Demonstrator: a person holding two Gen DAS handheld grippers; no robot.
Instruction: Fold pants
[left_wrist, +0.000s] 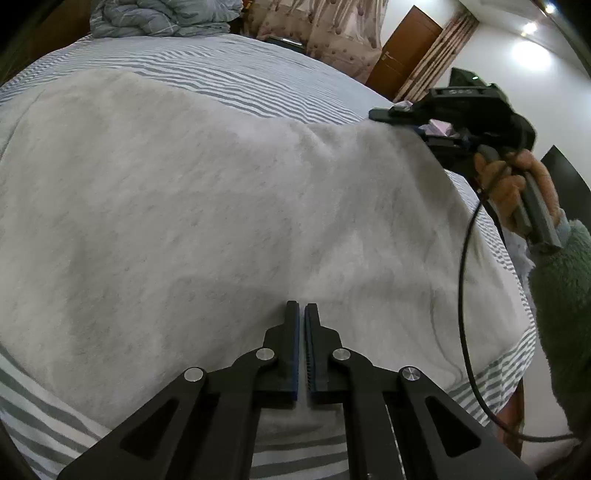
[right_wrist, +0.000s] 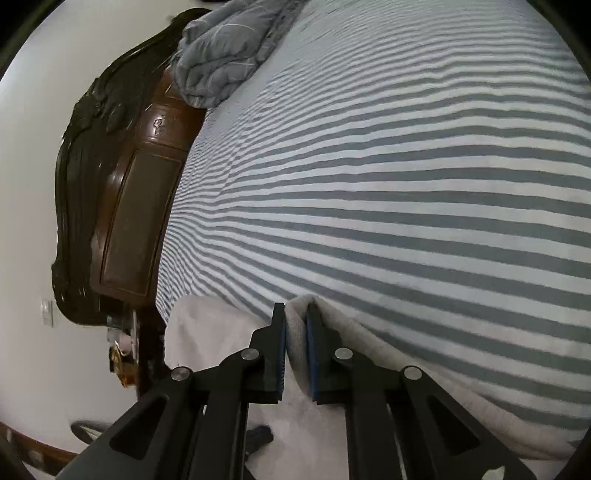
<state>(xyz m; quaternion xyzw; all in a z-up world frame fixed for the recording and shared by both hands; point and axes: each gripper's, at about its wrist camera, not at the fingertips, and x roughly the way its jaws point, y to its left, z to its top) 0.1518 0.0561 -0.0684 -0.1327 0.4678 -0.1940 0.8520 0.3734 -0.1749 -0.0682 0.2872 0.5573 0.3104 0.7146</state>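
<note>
A bedroom: a bed (right_wrist: 406, 192) dressed in a grey-and-white striped sheet, a dark carved wooden headboard (right_wrist: 122, 206) against a white wall, a crumpled grey quilt (right_wrist: 221, 55) bunched at the head end, and a brown door (left_wrist: 402, 55) beyond the far side. The pants (left_wrist: 221, 221), pale grey and fleecy, lie spread across the near part of the bed, their lower edge close to the mattress side.

The left tool (left_wrist: 301, 314) hovers over the near middle of the cloth with its pads almost pressed together; whether any fabric sits between them I cannot tell, and it looks empty. The right tool (right_wrist: 295, 321) pinches a raised edge of the pants, a thick roll of cloth standing between its blue pads, and in the left view that corner is lifted off the sheet.

This reads as an early fold: one edge is picked up, ready to be carried over the rest. The next move likely calls for the left tool to take a matching hold along the same edge, so both lift evenly.

Open striped sheet stretches well ahead of the right tool, so there is ample room that way; the near bed edge and the trailing black cable (left_wrist: 465, 295) are what to mind.
</note>
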